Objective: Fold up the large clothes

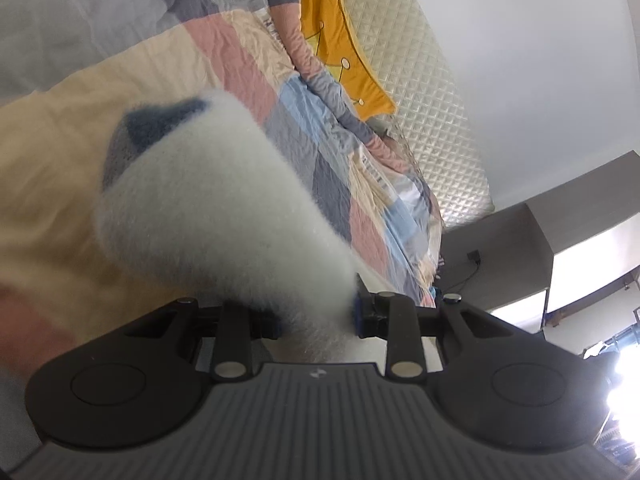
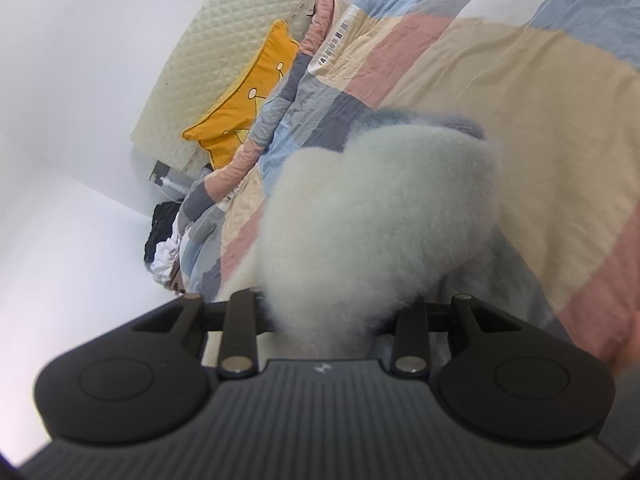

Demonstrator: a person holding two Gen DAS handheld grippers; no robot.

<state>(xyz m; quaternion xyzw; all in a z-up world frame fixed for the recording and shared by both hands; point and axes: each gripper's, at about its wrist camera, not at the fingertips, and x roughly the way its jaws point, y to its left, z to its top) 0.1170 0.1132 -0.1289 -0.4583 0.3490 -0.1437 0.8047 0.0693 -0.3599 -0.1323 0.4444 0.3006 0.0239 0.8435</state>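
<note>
A fluffy white garment [image 1: 216, 208] with a dark blue and grey lining fills the middle of the left wrist view. My left gripper [image 1: 316, 318] is shut on a bunched fold of it, and the fleece hides the fingertips. In the right wrist view the same white fleece garment [image 2: 376, 208] bulges up between the jaws. My right gripper [image 2: 336, 320] is shut on that fold too, fingertips buried in the pile. Both grippers hold the garment raised above a patchwork quilt [image 1: 120, 92] of beige, pink, blue and grey squares.
The quilt [image 2: 540, 120] covers a bed. A yellow crown-shaped cushion [image 1: 340, 48] lies against a cream quilted mattress [image 1: 432, 92] leaning on the white wall. Grey furniture [image 1: 520, 248] stands at the right in the left wrist view. Dark and white clothes [image 2: 164, 236] are piled by the bed.
</note>
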